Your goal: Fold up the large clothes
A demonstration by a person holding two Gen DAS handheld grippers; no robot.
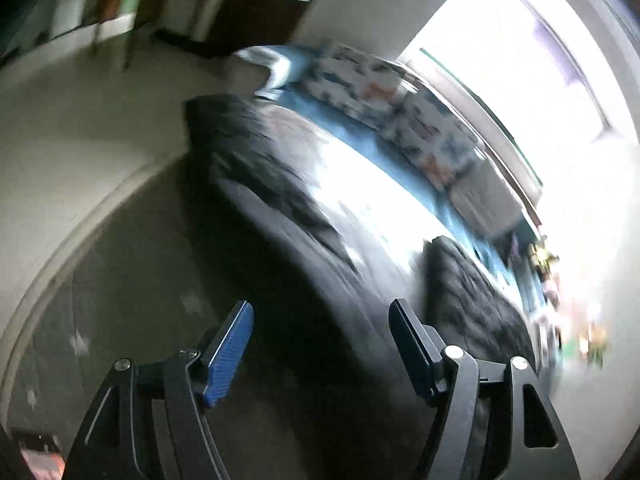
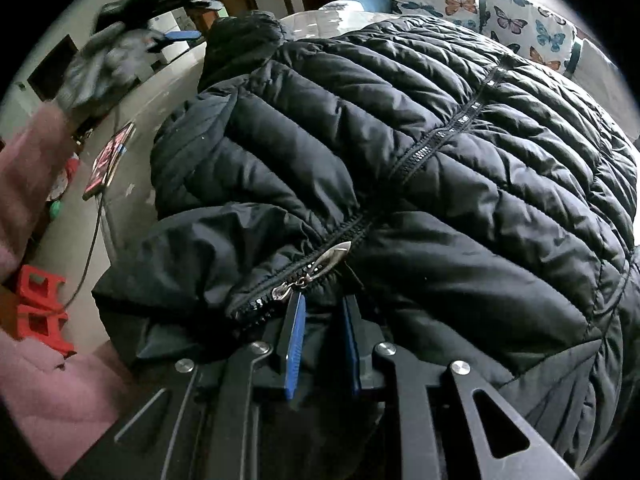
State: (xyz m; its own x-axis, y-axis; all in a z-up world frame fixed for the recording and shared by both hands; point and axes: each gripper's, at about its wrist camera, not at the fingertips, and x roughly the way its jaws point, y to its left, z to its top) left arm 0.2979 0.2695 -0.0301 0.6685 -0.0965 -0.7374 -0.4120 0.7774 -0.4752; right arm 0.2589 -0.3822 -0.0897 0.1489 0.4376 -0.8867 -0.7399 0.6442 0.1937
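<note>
Black quilted jacket (image 2: 420,152) spread front-up over the bed (image 2: 332,20), zip closed down the middle, collar end nearest the right wrist camera; butterfly pillows (image 2: 516,16) beyond it at the head of the bed

Right gripper (image 2: 320,320) pitched down at the collar edge, jaws drawn narrow and pinching dark fabric just beside the zip pull (image 2: 320,268); looks like a firm hold on the jacket's top edge, though the exact layer caught cannot be told

Left gripper (image 1: 320,344) blurred in its own view, jaws standing wide with nothing between the blue pads (image 1: 228,354); seen from the right wrist as a gloved hand (image 2: 100,68) carrying it high at the far left, well apart from the jacket, off the bed's side; pink sleeve (image 2: 36,168) below it; phone (image 2: 110,158) lying on the bed's edge near that side, cable trailing down

Judged as the start of a fold: one side anchored at the collar, the other hand free and off the cloth; no fold visibly made in the body yet, sleeve on the left side bunched against the chest

Next move likely calls for bringing the open left jaws down onto a matching point, shoulder or sleeve edge, closing on the outer layer only; puffy slick fabric apt to slip, so a deep bite needed; care also to keep clear of the phone and its cable
</note>
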